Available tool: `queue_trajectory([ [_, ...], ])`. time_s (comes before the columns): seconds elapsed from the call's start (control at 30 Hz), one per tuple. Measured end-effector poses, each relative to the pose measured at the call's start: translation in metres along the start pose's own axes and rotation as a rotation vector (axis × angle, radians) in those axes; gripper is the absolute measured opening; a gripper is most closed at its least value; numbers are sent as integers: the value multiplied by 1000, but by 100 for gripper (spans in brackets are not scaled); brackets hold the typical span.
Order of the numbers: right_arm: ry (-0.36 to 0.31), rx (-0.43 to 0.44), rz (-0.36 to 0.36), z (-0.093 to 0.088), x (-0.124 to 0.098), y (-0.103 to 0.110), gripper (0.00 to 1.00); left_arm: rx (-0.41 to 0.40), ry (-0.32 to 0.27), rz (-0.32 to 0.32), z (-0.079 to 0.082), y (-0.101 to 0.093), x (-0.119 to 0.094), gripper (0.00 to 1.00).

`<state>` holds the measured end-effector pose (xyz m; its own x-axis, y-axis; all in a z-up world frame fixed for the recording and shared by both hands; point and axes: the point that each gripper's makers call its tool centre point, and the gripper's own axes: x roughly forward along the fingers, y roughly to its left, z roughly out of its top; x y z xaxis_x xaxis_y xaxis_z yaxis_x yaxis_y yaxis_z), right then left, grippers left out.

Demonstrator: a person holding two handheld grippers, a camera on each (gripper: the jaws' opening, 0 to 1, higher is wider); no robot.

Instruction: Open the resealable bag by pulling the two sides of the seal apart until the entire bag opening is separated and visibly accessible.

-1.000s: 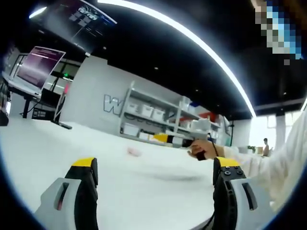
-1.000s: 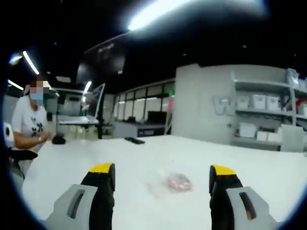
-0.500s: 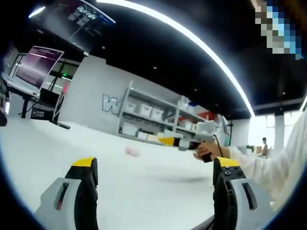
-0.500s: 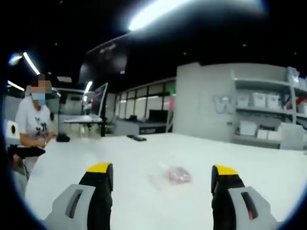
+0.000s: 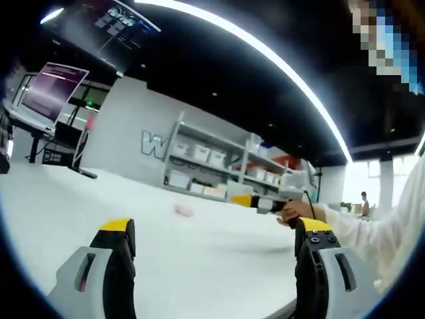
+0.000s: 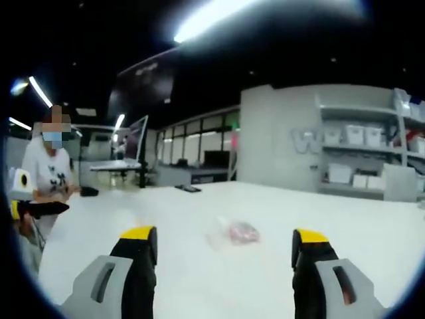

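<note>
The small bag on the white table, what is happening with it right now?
Nothing has touched it yet. The clear bag with something pink inside lies flat on the white table, and its seal cannot be made out. A person holds two grippers above the table. The right gripper is open and points at the bag from a short way off. The left gripper is also open and empty, with the bag farther ahead of it. Another person in a white shirt stands at the far edge of the table.

Big white table [image 6: 372,239] up front. Shelves with white bins [image 5: 199,163] line the grey wall, and a monitor [image 5: 56,90] glows purple off to one side.
</note>
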<state>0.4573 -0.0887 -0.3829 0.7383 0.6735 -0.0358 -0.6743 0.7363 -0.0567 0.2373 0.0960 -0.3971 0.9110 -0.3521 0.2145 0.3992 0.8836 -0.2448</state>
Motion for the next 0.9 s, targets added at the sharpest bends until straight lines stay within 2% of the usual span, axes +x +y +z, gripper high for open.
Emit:
queue_trajectory([
  [0.2, 11, -10, -6, -4, -9, 1, 83, -3, 5, 2, -2, 1, 0, 100],
  [0.53, -22, -19, -3, 4, -31, 6, 83, -7, 14, 3, -3, 2, -1, 100],
  [0.9, -8, -7, -19, -8, -45, 1, 82, -15, 20, 14, -4, 3, -2, 100],
])
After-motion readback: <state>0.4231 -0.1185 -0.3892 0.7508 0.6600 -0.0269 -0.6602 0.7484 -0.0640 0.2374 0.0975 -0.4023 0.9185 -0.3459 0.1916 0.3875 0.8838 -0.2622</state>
